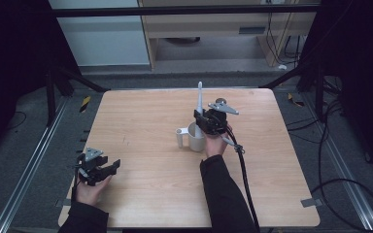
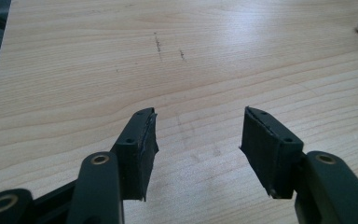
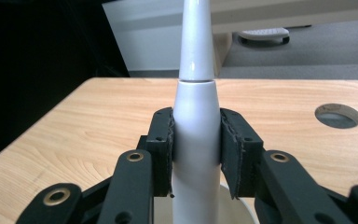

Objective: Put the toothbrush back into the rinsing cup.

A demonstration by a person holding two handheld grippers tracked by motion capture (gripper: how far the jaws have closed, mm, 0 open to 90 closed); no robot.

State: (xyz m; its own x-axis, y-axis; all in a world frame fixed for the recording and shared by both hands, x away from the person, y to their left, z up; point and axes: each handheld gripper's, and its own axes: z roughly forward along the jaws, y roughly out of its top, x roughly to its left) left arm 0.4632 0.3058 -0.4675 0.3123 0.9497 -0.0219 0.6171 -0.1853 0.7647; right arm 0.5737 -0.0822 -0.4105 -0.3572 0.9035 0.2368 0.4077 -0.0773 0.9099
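The right gripper (image 1: pixel 203 121) sits just right of the table's centre, at about 1 o'clock from it, with its fingers (image 3: pixel 161 140) pinching the body of a white electric toothbrush (image 3: pixel 195 135) from both sides. The toothbrush stands upright, its narrow neck (image 1: pixel 200 94) rising toward 12 o'clock above the gripper, and its lower end goes down into a white cup (image 1: pixel 195 138) directly beneath the gripper. A small white cylinder (image 1: pixel 180 137) stands touching or just beside the cup at its 9 o'clock side; which of the two cannot be told. In the right gripper view a round hole (image 3: pixel 338 115) in the table surface lies at 3 o'clock from the toothbrush. The left gripper (image 1: pixel 108 167) rests low near the table's 8 o'clock corner, held in the person's left hand (image 1: pixel 91 187), well apart from the cup. Its fingers (image 2: pixel 140 147) are spread wide with nothing between them, above bare wood bearing faint dark scuff marks (image 2: pixel 158 46). The table (image 1: pixel 141 121) is light wood.
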